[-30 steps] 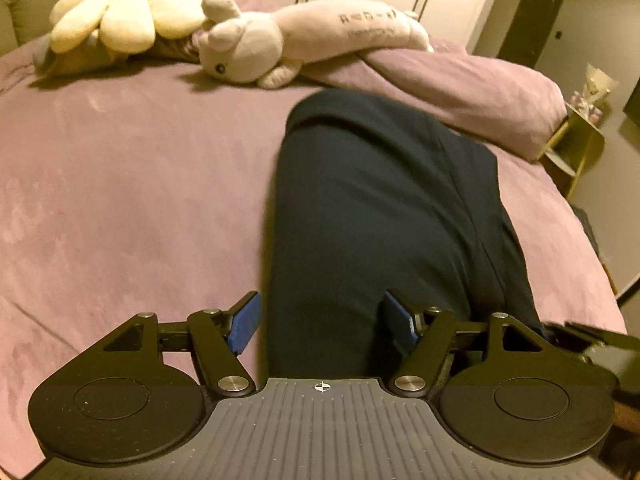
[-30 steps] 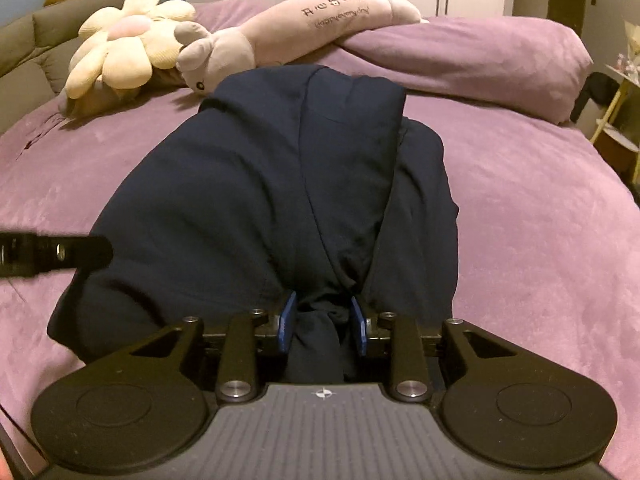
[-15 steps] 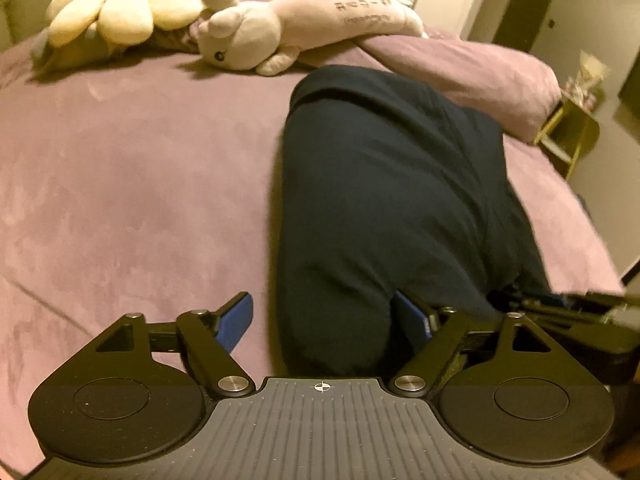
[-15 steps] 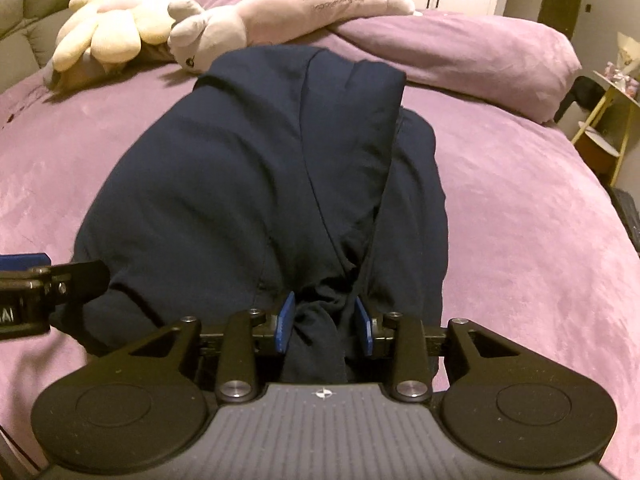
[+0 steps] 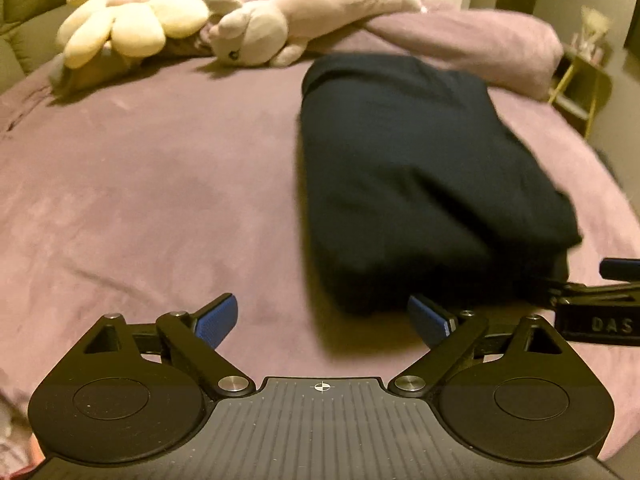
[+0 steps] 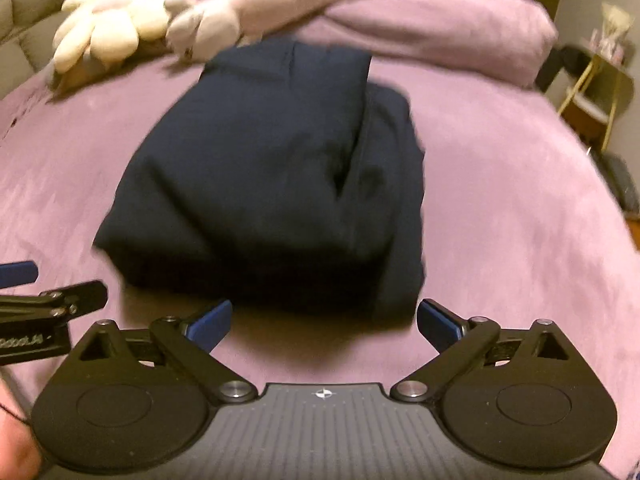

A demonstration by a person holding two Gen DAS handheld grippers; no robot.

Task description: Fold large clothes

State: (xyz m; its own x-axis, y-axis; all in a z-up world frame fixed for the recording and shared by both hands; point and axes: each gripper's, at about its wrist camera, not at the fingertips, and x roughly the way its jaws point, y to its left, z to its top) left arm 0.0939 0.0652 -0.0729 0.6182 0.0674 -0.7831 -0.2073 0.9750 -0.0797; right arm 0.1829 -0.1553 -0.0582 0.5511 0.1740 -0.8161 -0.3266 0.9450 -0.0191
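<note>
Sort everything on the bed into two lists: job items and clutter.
Job items:
dark navy garment
left gripper, open
right gripper, open

Clutter:
flower plush
long pink plush animal
purple pillow
yellow side table, beside the bed

I see a purple bedspread (image 5: 160, 184), with a cream flower-shaped cushion (image 5: 132, 12) and a long pale plush animal (image 5: 304, 12) lying touching at its far end, beside a purple pillow (image 6: 440, 36) and a yellow side table (image 5: 580, 84)

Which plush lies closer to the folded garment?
The long pink animal plush, its head just beyond the navy garment; the cream flower plush lies farther left.
</note>
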